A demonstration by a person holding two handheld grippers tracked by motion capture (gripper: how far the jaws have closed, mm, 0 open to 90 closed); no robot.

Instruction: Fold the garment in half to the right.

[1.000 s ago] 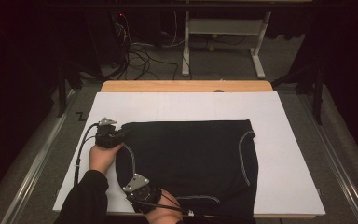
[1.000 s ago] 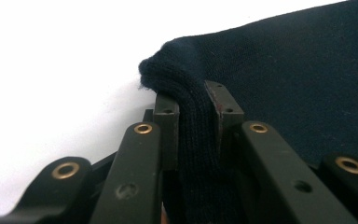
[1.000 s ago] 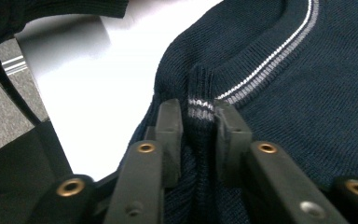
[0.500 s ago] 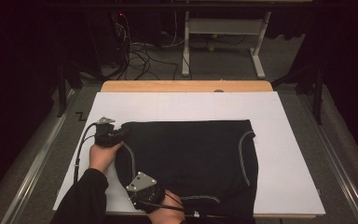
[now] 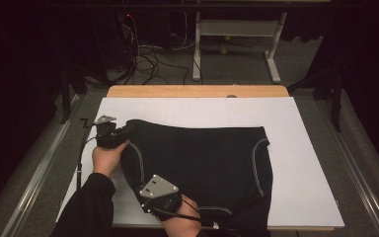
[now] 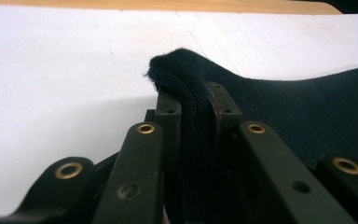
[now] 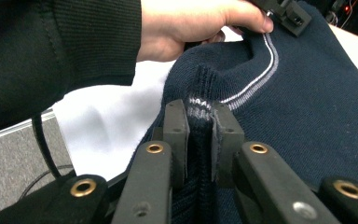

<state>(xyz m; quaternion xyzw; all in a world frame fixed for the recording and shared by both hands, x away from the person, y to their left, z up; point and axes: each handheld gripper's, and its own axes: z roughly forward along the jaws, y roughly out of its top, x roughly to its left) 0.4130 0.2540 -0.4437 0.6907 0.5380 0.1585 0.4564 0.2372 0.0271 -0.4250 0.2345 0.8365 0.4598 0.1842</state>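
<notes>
The left gripper (image 5: 114, 133) is clamped on the far left edge of the dark garment (image 5: 202, 168); in the left gripper view a thick bunch of knit stands squeezed between its fingers (image 6: 170, 121), poking out just past their tips, with the white sheet (image 5: 296, 148) beyond and below. The left hand (image 5: 107, 159) sits just behind it. The garment's left edge hangs between the two grips, raised off the sheet, while the rest lies flat and spread to the right of the fingers, a pale stripe curving down each side. Nearer the table's front edge, the right gripper (image 5: 150, 197) also grasps the garment: the right gripper view shows the ribbed hem with its pale stripe pinched tight between the fingers (image 7: 176, 135), cloth rising just ahead of them toward the left hand. To my eye this is the start of a fold, both corners of the left side taken and lifted. The next move looks like carrying that edge up and across to the right, both hands level and in step so the cloth does not twist, then laying it down square on the flat half.
</notes>
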